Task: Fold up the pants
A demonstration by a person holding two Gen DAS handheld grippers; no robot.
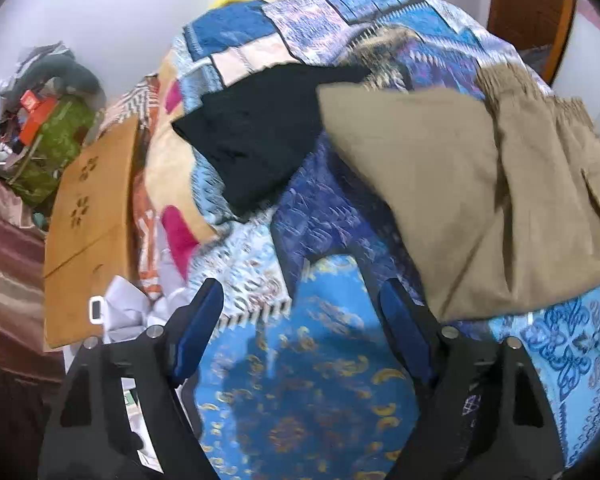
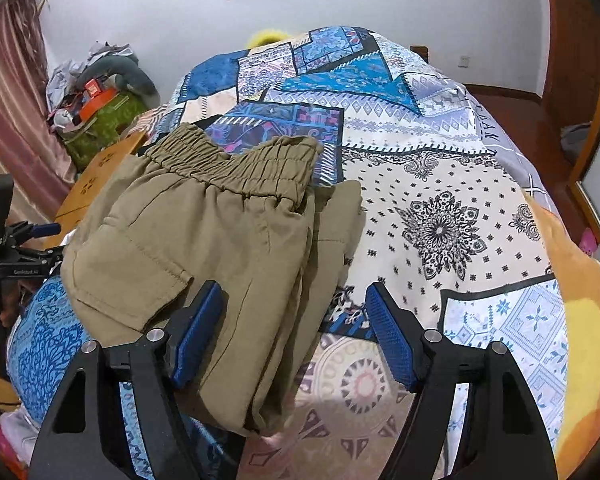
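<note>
Your right tongs [image 2: 294, 304] gape wide over the folded khaki cargo pants [image 2: 204, 240] on the patchwork bedspread [image 2: 440, 184]; your left tongs [image 1: 300, 300] hang open beside a black garment [image 1: 256, 144].

The tan pants [image 2: 204, 248] lie in a folded heap on the bed cover [image 2: 440, 208]. A black cloth [image 1: 256, 140] lies just beside them on the far side. To the right of the pants the cover is flat and bare, so a gripper could pass there. On the left a wooden board [image 1: 92, 220] leans by the bed edge, with a messy pile [image 2: 96, 96] behind it, blocking that side.
</note>
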